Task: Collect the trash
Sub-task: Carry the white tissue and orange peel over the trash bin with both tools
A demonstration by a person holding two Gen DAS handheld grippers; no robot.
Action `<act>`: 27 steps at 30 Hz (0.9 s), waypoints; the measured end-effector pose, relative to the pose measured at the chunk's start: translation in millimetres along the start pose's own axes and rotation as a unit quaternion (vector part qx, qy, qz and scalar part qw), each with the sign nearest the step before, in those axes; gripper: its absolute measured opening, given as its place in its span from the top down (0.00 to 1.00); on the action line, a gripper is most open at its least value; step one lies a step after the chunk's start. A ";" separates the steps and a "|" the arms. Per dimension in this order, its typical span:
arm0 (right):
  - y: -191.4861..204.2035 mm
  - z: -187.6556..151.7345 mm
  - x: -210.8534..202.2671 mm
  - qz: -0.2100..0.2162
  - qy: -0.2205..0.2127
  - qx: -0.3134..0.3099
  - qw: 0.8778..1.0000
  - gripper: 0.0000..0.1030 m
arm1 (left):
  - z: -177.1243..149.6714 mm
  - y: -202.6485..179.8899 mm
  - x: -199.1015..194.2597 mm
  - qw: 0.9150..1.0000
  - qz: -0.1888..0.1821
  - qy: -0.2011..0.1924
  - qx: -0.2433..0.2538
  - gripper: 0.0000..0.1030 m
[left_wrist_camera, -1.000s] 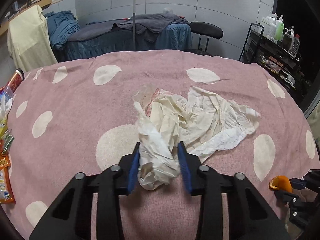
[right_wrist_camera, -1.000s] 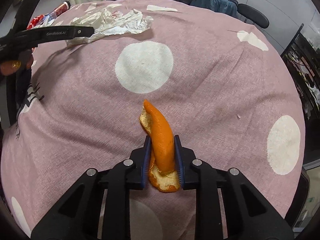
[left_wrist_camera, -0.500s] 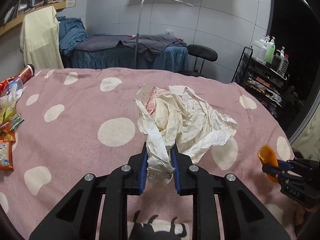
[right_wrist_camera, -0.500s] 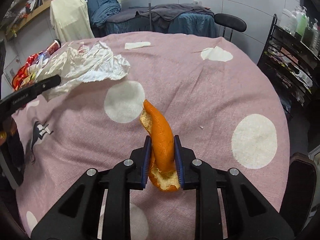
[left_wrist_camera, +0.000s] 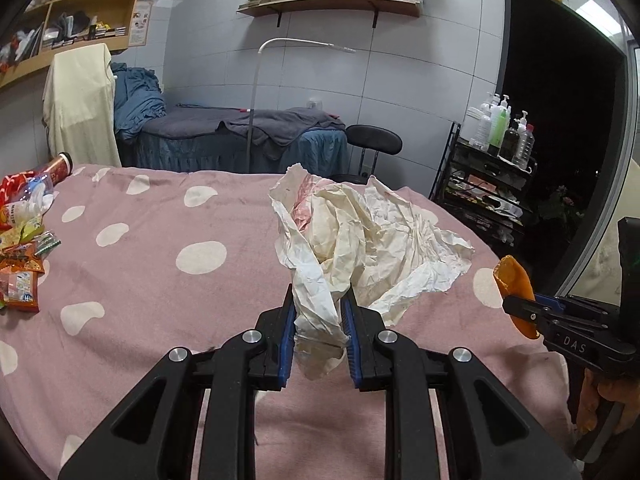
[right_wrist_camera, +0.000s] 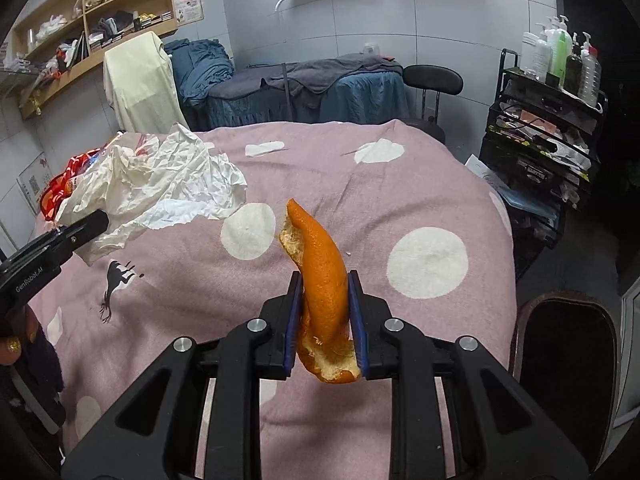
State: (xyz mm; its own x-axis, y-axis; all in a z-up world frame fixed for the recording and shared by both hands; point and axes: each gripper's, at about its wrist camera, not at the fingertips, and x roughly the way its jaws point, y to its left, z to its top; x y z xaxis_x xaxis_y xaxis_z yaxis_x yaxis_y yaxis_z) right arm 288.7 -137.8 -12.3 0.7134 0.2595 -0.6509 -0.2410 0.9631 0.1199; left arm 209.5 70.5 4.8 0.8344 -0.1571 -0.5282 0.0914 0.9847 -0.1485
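Carry step: your left claw grips the crumpled paper, right claw clamps the orange peel. Next: find a bin, none in view.

Two wrist fisheyes, each looking forward and downward along its own fingers.
Both share the pink spotted bedspread, crumpled paper, and far wall shelves.

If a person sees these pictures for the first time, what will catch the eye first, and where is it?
First, the bright orange peel, pinched upright in the right claw above the pink dotted cloth. Next, the big crumpled paper, gripped at one end by the left claw and spreading out beyond it. Colourful snack wrappers lie at the cloth's left edge.
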 end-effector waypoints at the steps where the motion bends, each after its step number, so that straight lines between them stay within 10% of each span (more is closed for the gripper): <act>1: -3.9 -2.6 -7.8 0.000 -0.005 0.004 1.000 0.77 | -1.7 -3.7 -2.1 1.000 -0.006 -0.001 -0.002 0.79; 27: -104.8 -86.4 -112.9 -0.052 -0.049 0.139 0.988 0.77 | -39.1 -102.2 -25.7 0.994 -0.111 0.004 0.025 0.79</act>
State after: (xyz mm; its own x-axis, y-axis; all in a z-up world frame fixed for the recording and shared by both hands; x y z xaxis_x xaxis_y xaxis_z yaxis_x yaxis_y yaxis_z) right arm 176.6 -274.2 -16.1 0.7881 0.1505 -0.5969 0.0179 0.9636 0.2666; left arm 157.5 -29.0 0.9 0.7863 -0.3711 -0.4940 0.2992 0.9282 -0.2211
